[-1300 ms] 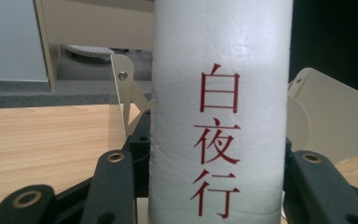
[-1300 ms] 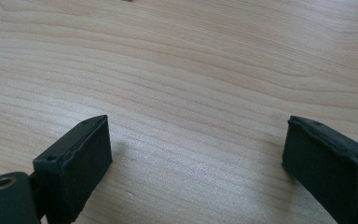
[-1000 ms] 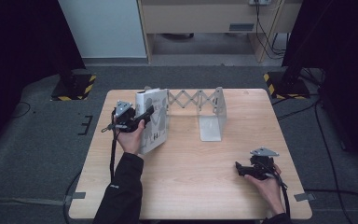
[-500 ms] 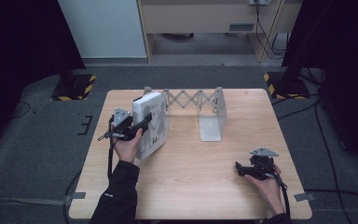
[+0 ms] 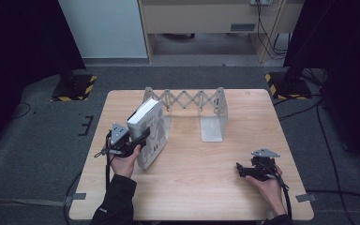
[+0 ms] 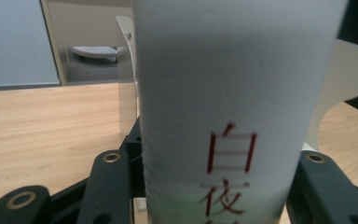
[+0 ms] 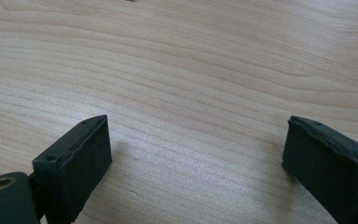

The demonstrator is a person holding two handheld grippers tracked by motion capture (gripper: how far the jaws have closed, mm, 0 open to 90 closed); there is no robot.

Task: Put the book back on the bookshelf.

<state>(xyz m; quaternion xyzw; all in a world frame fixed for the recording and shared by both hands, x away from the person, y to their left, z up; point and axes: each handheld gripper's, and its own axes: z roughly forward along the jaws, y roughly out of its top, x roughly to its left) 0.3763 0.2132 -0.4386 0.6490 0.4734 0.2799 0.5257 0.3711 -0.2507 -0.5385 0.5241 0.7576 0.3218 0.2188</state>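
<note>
- Left gripper (image 5: 138,140) clamped on the spine of a thick white book (image 5: 150,129), one black jaw on each side of it, as seen in the left gripper view.
- Book (image 6: 233,102) held upright and tilted, near the left part of the wooden table (image 5: 201,187), just in front of the left end of an expanding white book rack (image 5: 187,101).
- Red characters printed down the white spine, close before the camera in the left gripper view.
- Lower edge of the book close to the tabletop; impossible to tell whether touching or just above it.
- Rack's right end plate (image 5: 214,119) standing well apart from the book, with bare wood between them.
- Right gripper (image 5: 243,169) near the table's right front corner, held in the person's right hand (image 5: 269,185), well apart from book and rack.
- Right gripper (image 7: 196,163) with jaws spread wide, nothing between the pads but bare wood grain.
</note>
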